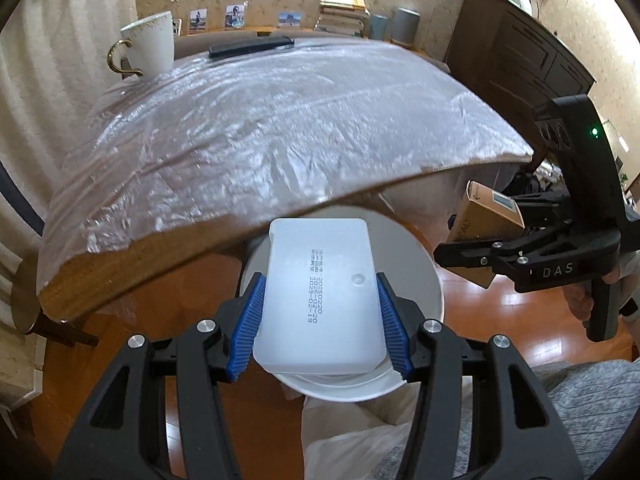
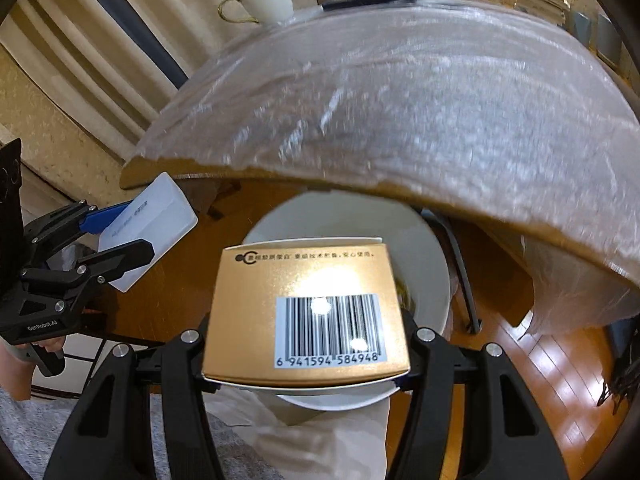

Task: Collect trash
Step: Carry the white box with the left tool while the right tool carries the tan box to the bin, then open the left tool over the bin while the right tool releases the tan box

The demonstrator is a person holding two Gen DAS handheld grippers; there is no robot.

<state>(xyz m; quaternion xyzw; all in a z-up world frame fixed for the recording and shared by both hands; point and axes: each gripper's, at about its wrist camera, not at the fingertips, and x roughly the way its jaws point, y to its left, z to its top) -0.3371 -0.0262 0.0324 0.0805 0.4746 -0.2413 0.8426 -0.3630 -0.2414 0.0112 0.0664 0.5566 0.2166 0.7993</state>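
Nearest the floor, a white trash bin [image 1: 400, 240] stood just off the table's front edge, its rim partly tucked beneath the overhang. Directly above its mouth the left tongs [image 1: 320, 316] clamped a translucent white plastic box [image 1: 320, 292] between blue pads [image 1: 248, 320], which pressed on both of its long sides. Beside them the right tongs [image 2: 306, 344] held a gold carton [image 2: 304, 312] with a barcode, likewise poised over the bin; their fingertips were hidden under the carton, though it sat firmly between them.

The risk lay in the crowding. Both pieces of trash hung over one opening, and a release made at the same time could have knocked box against carton and sent one onto the wooden floor [image 1: 500, 360]. The table's front edge [image 1: 168, 256] hung close above the bin, so a dropped piece might also have struck it or the rim and bounced out. The smooth plastic box looked apt to slip early.

Farther back, the plastic sheet covering the table [image 1: 280, 128] lay bare. At the far left corner stood a white cup [image 1: 150, 42] with a gold handle, and along the far edge lay a dark remote [image 1: 250, 45].
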